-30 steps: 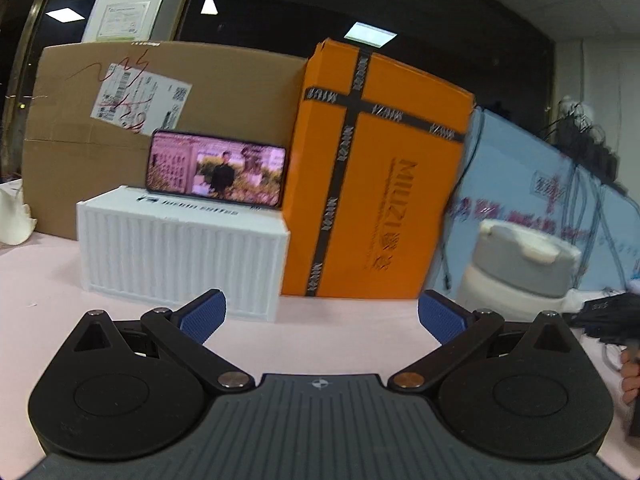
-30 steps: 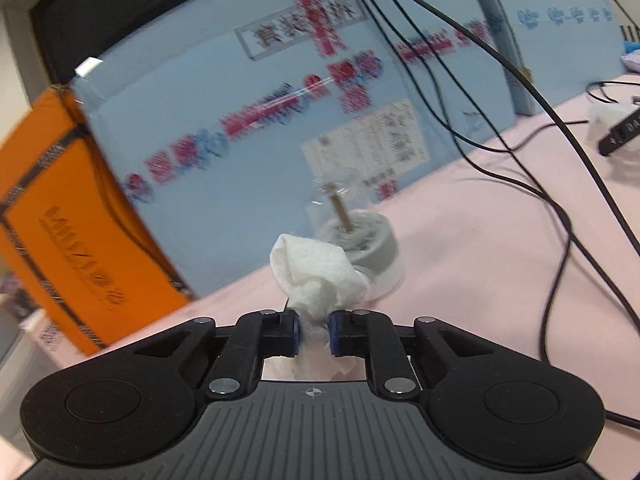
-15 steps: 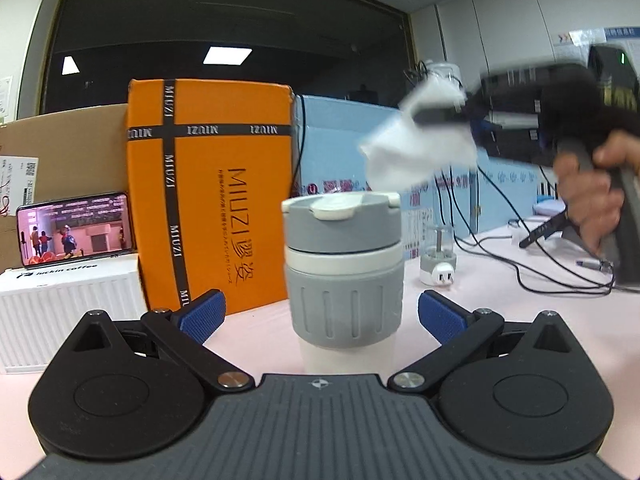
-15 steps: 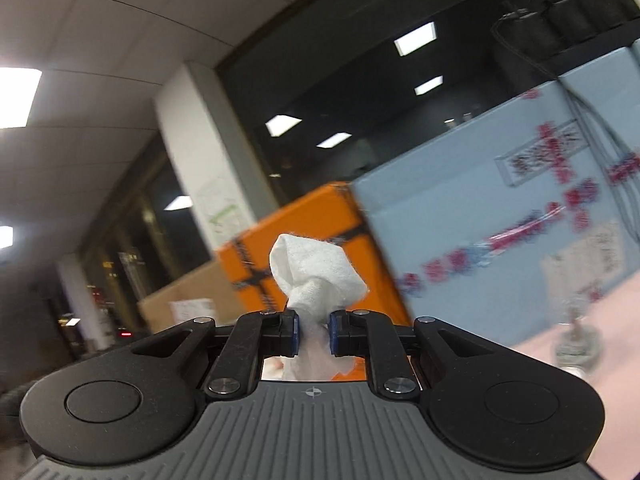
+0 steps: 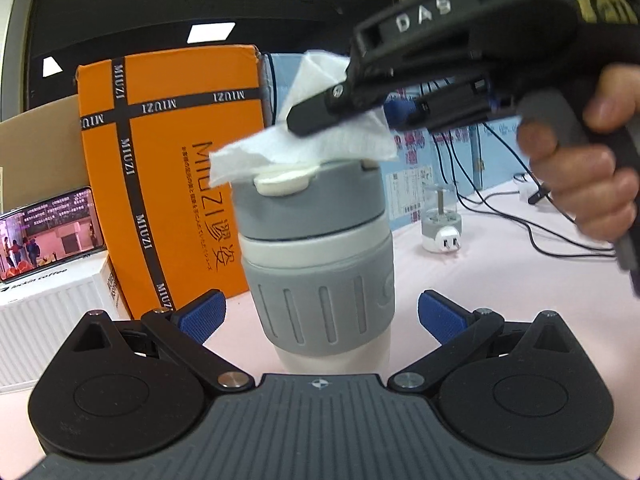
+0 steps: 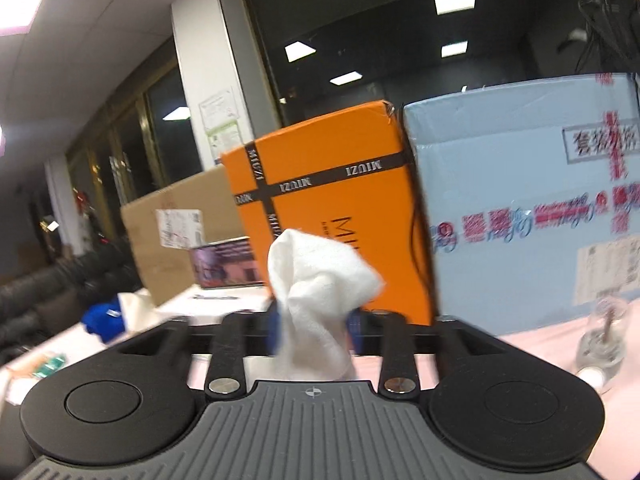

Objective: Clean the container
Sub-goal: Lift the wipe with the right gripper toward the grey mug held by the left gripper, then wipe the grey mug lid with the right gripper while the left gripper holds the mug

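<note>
The travel cup stands upright on the pink tabletop at the centre of the left wrist view. Bare tabletop shows to the right of the cup as far as a small glass jar and trailing black cables at centre right. To the left, the orange MIUZI box stands just behind the cup, with a white ribbed box at lower left carrying a lit phone.

My left gripper is spread wide, its blue pads on either side of the cup's grey ribbed sleeve with a gap at each side; neither pad touches it.

My right gripper is pinched on a crumpled white tissue, the fingers closed onto the wad. In the left wrist view this gripper enters from the upper right, and the tissue lies on the cup's grey lid, draping past the lid's left edge. My right hand grips the handle at the right edge of the frame.
</note>
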### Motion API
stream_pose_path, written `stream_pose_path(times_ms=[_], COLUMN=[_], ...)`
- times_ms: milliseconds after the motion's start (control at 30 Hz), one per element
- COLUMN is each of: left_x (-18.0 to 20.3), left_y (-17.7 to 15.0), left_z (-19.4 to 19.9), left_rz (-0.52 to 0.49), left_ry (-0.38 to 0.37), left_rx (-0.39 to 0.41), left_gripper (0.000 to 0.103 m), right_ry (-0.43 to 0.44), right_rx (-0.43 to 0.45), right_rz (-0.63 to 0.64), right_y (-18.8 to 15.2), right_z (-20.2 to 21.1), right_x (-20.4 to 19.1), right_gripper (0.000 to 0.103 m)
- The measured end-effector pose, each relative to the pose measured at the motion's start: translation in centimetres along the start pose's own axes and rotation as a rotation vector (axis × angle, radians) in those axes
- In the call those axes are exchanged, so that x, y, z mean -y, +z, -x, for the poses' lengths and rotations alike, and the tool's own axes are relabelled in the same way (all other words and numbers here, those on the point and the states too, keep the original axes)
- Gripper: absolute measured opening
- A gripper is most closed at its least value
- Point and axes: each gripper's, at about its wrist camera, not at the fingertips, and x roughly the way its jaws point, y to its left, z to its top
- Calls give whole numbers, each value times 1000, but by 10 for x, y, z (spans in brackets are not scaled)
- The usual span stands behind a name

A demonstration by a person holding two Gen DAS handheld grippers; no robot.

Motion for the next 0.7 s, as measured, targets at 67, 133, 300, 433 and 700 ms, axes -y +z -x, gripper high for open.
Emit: stream_pose_path(times_ms=[67,133,300,433,700], left_x=[-1,-2,0,4,6], left_y=[-1,-3,-2,-2,0], left_z=[2,3,2,2,3], left_rz=[8,17,22,0,-12], left_ry=[10,16,16,-1,2], left_rx=[9,11,16,11,13], left_gripper=[103,100,85,74,72], right_ry=[-19,-38,-19,15,-142], right_rx=[9,25,39,17,45], right_rz=[24,38,88,130,246], right_y=[-4,-6,-13,-18,-24], right_z=[-3,-6,-16,-20,-22], right_x=[0,2,-3,-12,-21], right_gripper=[46,48,29,23,19])
